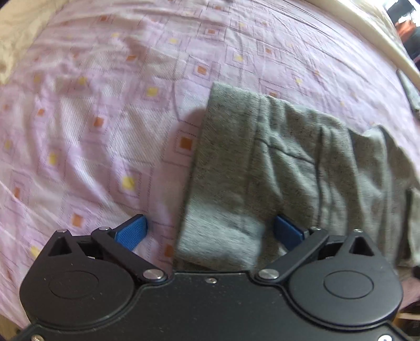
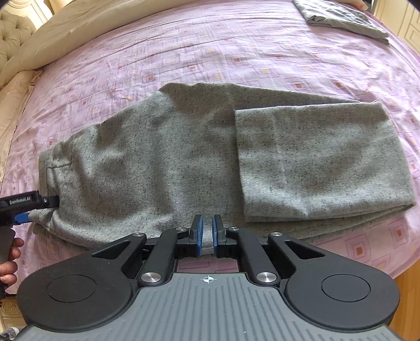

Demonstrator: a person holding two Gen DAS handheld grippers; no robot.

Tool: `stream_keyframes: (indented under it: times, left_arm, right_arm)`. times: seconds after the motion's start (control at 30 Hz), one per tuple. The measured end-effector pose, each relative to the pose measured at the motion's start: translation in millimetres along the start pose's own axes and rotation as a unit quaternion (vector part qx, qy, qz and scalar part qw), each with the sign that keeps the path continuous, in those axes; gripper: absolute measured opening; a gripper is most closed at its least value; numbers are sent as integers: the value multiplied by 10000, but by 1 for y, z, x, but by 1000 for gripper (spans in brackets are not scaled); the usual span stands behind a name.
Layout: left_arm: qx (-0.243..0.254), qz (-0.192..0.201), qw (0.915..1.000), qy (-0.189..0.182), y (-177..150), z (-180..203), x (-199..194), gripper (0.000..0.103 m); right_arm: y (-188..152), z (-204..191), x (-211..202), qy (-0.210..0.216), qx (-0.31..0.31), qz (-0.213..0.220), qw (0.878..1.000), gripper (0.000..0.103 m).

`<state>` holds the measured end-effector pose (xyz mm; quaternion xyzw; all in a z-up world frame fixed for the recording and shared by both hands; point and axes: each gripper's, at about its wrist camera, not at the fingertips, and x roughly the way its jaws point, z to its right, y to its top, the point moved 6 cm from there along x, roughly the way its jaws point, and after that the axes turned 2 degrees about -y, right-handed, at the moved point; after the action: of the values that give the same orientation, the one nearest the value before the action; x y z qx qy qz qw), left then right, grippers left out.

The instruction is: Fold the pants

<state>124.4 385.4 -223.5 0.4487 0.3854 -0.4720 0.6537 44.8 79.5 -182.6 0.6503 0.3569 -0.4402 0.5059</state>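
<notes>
Grey speckled knit: the pants lie flat across the pink patterned bedspread, legs doubled onto each other. The hem end is folded back over the legs, forming a flap at the end far from the waistband.

Step in hand, as judged: an intermediate fold. One fold from the hem end is in place; the waistband end is not yet folded.

Right gripper: positioned at the near long edge of the pants, roughly mid-length. Fingers nearly together, with a strip of grey cloth visible between the blue pads; it appears clamped on that edge.

Left gripper: positioned at the waistband end. Fingers wide apart, straddling the waistband without closing on it.

Next move, as judged: close the left fingers on the waistband, then carry that end toward the flap, keeping both near-edge grips level so the layers do not skew.

Containers: none visible. A separate folded grey cloth lies on the bedspread, well beyond the pants.
</notes>
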Motion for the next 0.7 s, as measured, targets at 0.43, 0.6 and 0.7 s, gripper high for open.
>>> stream_keyframes:
  times: [0.43,0.6,0.7]
  left_arm:
    - [376,-59,9984,-412,-13,26,-8,55]
    - [113,63,9968,-783,0,25,-35,36]
    - [542,266,9959,-675,2,45,-52,33]
  right_arm:
    - [3,-2,1,43,81,-17,10000,7]
    - [4,4,-1,32,49,84,9999,7]
    - [6,10,0,11,25,85,10000,7]
